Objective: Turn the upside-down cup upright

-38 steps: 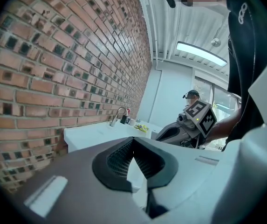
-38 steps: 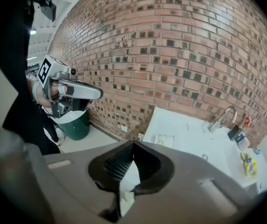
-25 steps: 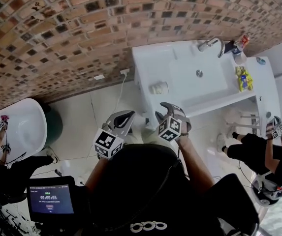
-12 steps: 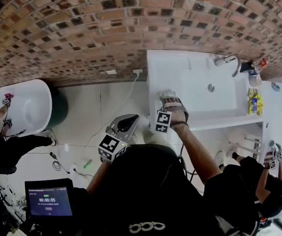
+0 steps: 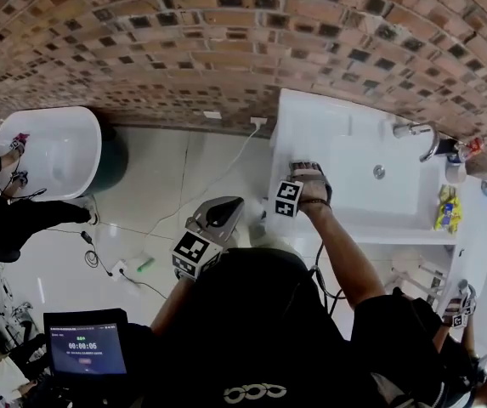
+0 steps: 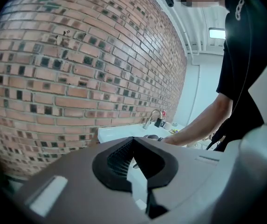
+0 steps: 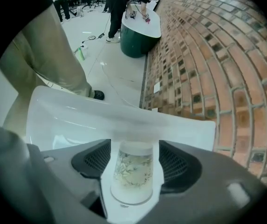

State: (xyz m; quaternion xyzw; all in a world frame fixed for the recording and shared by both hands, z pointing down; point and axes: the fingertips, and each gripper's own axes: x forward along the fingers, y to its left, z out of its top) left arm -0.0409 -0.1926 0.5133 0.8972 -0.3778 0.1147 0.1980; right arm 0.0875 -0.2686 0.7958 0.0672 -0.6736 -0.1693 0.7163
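Cup about to be gripped: a pale, thin-walled cup printed with green leaves (image 7: 132,174) stands on the white sink counter (image 5: 311,126), close to its left edge and toward the front-left corner. Its narrow base appears to face up, so it is not yet righted. The right gripper (image 7: 133,148) straddles it with the jaws parted, pads just beside the wall on either side, and no firm squeeze is visible. The left gripper (image 6: 134,146) hangs back over the floor, well apart from the counter, its jaws pressed together on nothing.

The risks lie in the closing and the turn. A light cup this near the edge could be nudged by one pad arriving first and skid off onto the floor. The tapered wall could slide out of a loose hold during the flip, and too hard a pinch would likely buckle it.
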